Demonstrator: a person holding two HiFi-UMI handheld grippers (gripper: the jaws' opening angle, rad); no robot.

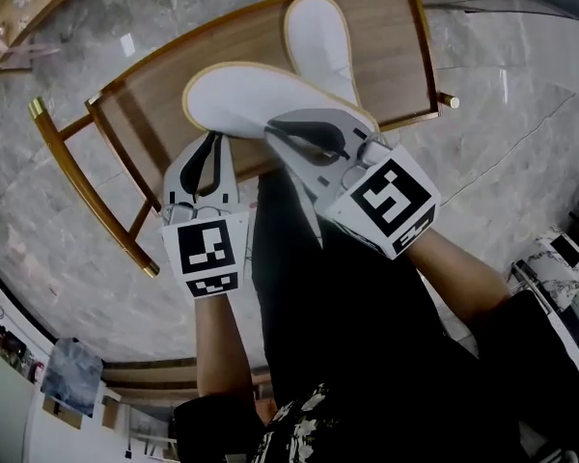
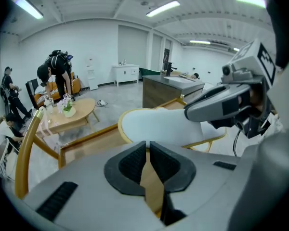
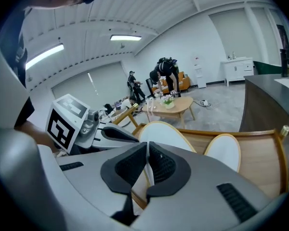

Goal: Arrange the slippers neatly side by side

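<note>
**Two slippers in an L, both tongs clenched just short of them**

Closest in, both tongs are squeezed together. The left gripper (image 1: 210, 143) has its pads meeting at the tips, and all I can see through the slit below them is wood. The right gripper (image 1: 288, 131) looks the same. There's a sliver of white in its slit, but that reads to me as slipper behind the jaws rather than anything pinched, so I'd call both empty.

Right past the tips is the near slipper (image 1: 251, 99), lying sole-up-looking and flat on the wooden rack (image 1: 135, 128). Its long axis runs crosswise, left to right in the head view. The right gripper hangs over its right-hand end. The left one sits just beside its left-hand end, apart from it. So each hand has an end handy, with the right a touch nearer.

Further back is the far slipper (image 1: 320, 41), and this is the catch. Its long axis points away from the person, roughly square to the near one, and its close end butts up against or tucks behind the near slipper (can't tell which).

My take is that one of them needs about a quarter turn before they can sit side by side. The near one is the obvious pick, since both tongs already bracket it, but they'd have to open first.
</note>
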